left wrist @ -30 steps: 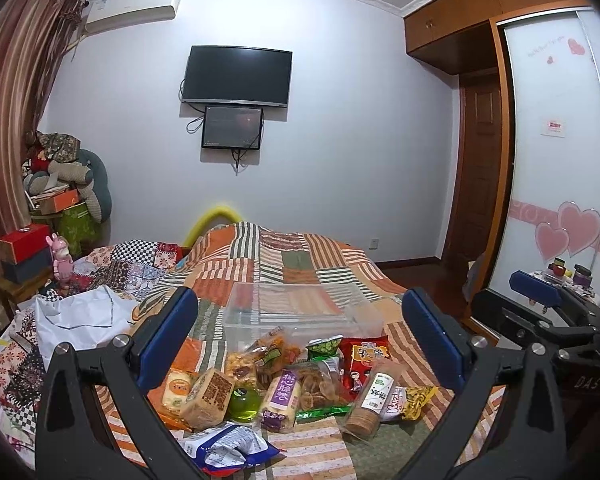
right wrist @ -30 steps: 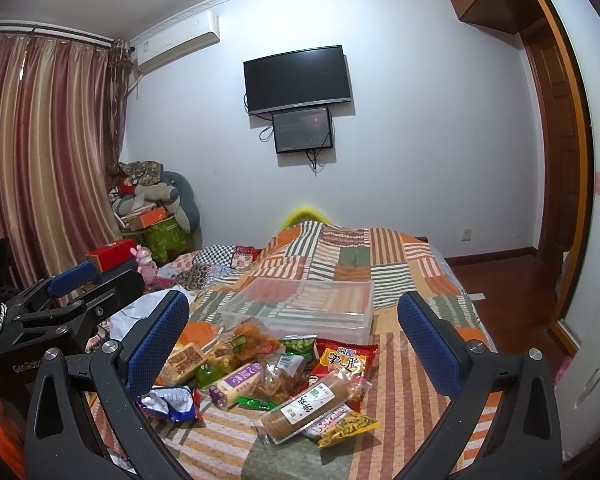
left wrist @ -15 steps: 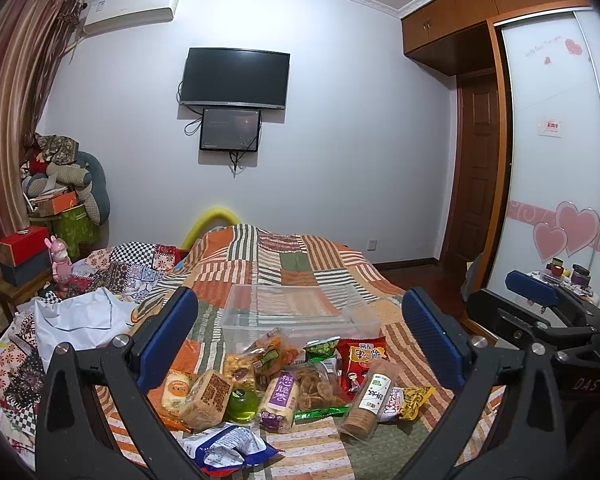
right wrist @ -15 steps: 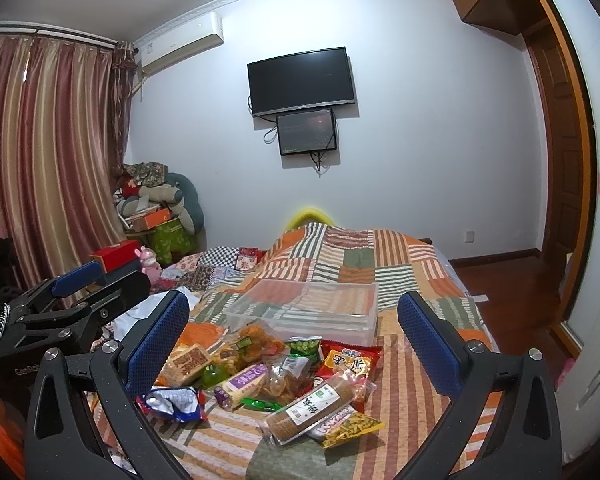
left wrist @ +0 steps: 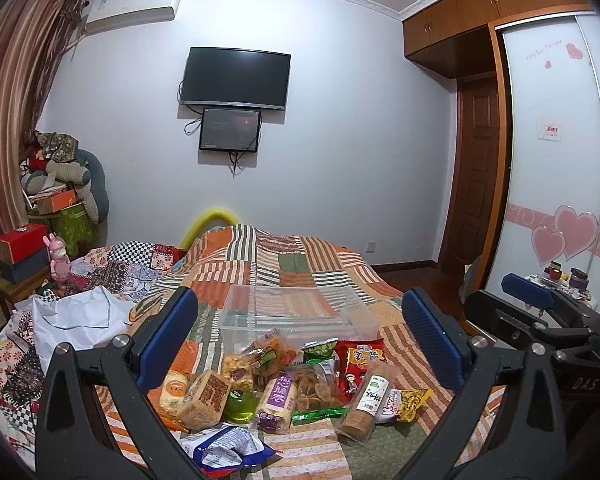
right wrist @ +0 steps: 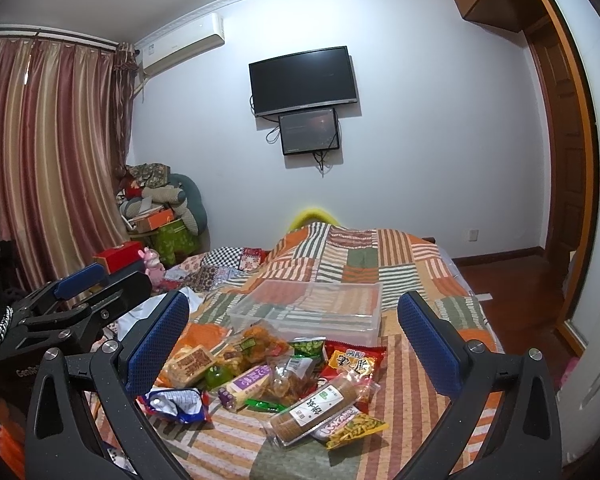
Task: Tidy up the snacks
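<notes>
Both my grippers hang above the near end of the bed (left wrist: 284, 256), nothing in either one. The left gripper (left wrist: 300, 340) has its jaws spread wide, blue pads framing the snack pile (left wrist: 284, 380). Same on the right gripper (right wrist: 296, 344): jaws wide apart, empty.

The snacks lie in a loose heap on the patchwork quilt (right wrist: 412, 252), near the front edge, just in front of a clear plastic bin (left wrist: 296, 312). The bin sits flat, its long axis across the bed, open side up, and I see nothing in it.

The cracker roll (right wrist: 316, 408) lies on its side at the right of the heap; from the right wrist its long axis runs diagonally, the near end toward me and left, the far end up to the right. It rests partly on a yellow-green packet (right wrist: 358, 428). The purple-labelled bar (right wrist: 248, 384) lies on a similar diagonal, just left of the roll. A red packet (right wrist: 354, 360) lies behind them, touching the bin's front wall. A blue-and-white bag (right wrist: 176, 400), crumpled, sits nearest my left pad. A small green jelly cup (left wrist: 240, 404) stands among the packets beside a brown square biscuit pack (left wrist: 204, 396).
</notes>
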The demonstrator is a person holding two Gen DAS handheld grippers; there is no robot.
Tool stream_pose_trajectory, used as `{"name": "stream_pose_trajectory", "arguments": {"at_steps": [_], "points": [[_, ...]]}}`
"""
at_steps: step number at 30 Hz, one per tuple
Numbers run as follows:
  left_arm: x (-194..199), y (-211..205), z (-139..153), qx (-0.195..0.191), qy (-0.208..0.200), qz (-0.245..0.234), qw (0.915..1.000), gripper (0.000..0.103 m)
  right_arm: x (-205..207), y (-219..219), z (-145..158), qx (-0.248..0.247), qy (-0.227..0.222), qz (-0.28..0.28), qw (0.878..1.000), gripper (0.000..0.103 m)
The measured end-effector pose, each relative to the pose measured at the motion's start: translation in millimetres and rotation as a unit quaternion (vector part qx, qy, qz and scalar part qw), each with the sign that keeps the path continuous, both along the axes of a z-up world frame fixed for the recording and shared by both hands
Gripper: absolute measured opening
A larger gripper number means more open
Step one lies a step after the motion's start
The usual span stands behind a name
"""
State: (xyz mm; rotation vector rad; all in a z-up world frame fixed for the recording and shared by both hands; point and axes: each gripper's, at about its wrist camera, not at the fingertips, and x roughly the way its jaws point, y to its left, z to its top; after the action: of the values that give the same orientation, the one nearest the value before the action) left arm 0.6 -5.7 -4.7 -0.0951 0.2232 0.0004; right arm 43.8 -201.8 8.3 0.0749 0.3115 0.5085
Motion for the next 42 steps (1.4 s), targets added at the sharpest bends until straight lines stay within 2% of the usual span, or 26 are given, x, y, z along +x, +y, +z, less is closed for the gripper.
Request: {"name": "stream_pose_trajectory", "arguments": {"at_steps": [13,20,27,29,31,32,36,39,41,42], "points": [[8,4,-5,-0.005,0.014,-0.006,0.9999,0.103,7,-2,-5,0.004,0.011,0.000,1.000,0.103],[22,22,-19,-0.004,0.058,-0.001,0.9983,0.103,22,-10,-20,-0.012,0.037,-0.018,0.999,0.103],[37,62,-33,-0.006,0.105,0.032,0.9939,0.102,45,-22,-40,-0.029,0.092,-0.029,0.995,0.103],[44,75,-37,-0.006,0.123,0.038,0.9917,0.098,48,-23,-43,-0.041,0.098,-0.035,0.994,0.103],[52,85,-43,-0.001,0.143,0.045,0.9887,0.087,53,-22,-48,-0.060,0.107,-0.044,0.992,0.103],[57,89,-46,0.005,0.156,0.048,0.9865,0.085,56,-22,-50,-0.065,0.114,-0.046,0.990,0.103],[72,104,-61,0.007,0.192,0.051,0.9800,0.075,65,-21,-60,-0.065,0.146,-0.040,0.986,0.102],[83,113,-76,-0.007,0.224,0.040,0.9737,0.069,71,-18,-69,-0.062,0.177,-0.026,0.982,0.091],[91,116,-86,-0.014,0.246,0.035,0.9685,0.064,75,-13,-76,-0.064,0.202,-0.011,0.977,0.075],[95,117,-92,-0.017,0.259,0.031,0.9653,0.058,76,-9,-81,-0.069,0.215,-0.002,0.974,0.071]]}}
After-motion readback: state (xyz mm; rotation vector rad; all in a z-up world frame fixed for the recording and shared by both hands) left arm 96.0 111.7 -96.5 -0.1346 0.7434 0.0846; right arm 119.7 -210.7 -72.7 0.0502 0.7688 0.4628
